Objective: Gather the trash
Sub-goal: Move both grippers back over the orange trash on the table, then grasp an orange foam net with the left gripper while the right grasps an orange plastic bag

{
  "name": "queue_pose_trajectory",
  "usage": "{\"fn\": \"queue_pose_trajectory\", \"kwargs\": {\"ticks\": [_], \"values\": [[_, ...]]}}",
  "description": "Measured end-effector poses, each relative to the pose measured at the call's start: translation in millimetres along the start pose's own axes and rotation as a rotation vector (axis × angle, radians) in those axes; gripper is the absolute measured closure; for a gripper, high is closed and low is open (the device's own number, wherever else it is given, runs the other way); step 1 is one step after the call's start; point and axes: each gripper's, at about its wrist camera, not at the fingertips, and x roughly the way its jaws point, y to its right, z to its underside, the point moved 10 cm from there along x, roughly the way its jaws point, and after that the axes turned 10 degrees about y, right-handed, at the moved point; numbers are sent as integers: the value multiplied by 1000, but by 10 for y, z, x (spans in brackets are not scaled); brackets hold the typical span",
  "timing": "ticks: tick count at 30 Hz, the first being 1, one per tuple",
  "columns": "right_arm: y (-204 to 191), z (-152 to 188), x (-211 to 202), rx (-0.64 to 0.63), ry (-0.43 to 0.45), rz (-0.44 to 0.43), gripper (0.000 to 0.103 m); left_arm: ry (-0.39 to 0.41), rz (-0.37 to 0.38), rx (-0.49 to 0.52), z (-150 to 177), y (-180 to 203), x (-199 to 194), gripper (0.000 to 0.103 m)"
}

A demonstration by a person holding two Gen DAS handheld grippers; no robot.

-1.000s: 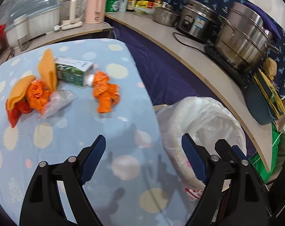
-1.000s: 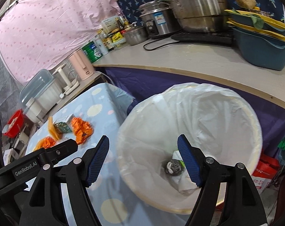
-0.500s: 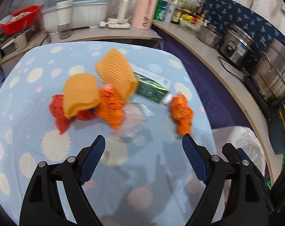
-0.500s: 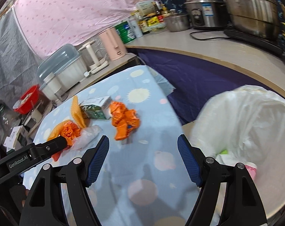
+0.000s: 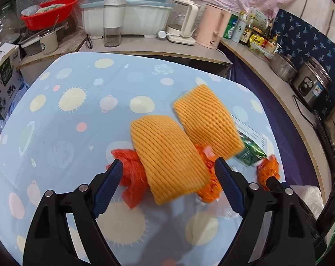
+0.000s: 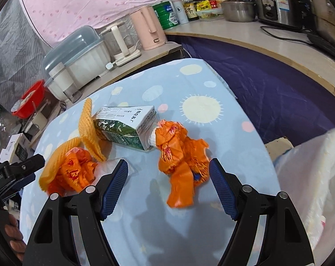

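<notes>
Trash lies on a blue dotted tablecloth (image 5: 67, 133). My left gripper (image 5: 167, 166) is open, its fingers either side of a yellow foam net sleeve (image 5: 167, 157) lying over red (image 5: 129, 173) and orange crumpled plastic (image 5: 208, 190). A second foam sleeve (image 5: 207, 119) leans on a green-and-white carton (image 6: 125, 128). My right gripper (image 6: 168, 166) is open over a crumpled orange plastic bag (image 6: 180, 157) by the carton's cap. No pad presses on anything. The white bin liner (image 6: 311, 177) is at the right edge of the right wrist view.
A counter behind holds a covered dish rack (image 5: 127, 15), a white kettle (image 5: 185, 28), a pink jug (image 5: 213, 28), bottles, pots and a rice cooker (image 5: 311, 86). A red basin (image 5: 50, 11) and a cardboard box (image 5: 3, 77) stand at the left. The left gripper's body (image 6: 10, 175) shows in the right wrist view.
Both grippers have swung from over the bin across to the table. The trash pile has come close under the fingers. Both stayed open.
</notes>
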Motion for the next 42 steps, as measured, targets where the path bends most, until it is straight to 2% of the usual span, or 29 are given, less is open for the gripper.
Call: {"fn": "queue_pose_trajectory", "kwargs": {"ticks": [5,11,18,22,24,25,29,30,33,35,42], "values": [[-152,93,138,-7,-35,-22,29,-30,-12,-21,18,-149,199,23],[-475,204,119,-16,-58,-92,28,-51,8,-33,82,-180,303,23],[-631,306,169,-87,-52,-61,22,-65,25,-23,106,-142,370,23],[-611,305,215,-109,-44,-46,22,-84,63,-18,105,-62,399,36],[-590,290,234,-130,-38,-29,32,-92,85,-17,102,-15,406,51],[-573,279,242,-141,-36,-18,36,-100,101,-14,102,19,410,54],[-486,248,237,-138,-33,-12,63,-105,122,5,100,111,404,68],[-459,241,230,-131,-32,-14,65,-108,127,9,110,132,405,74],[-401,221,190,-115,-28,-17,82,-108,135,14,120,168,389,81],[-367,218,146,-106,-26,-24,92,-101,138,19,116,186,350,82],[-288,264,-51,-86,-18,-27,93,-71,157,29,103,276,94,84]]}}
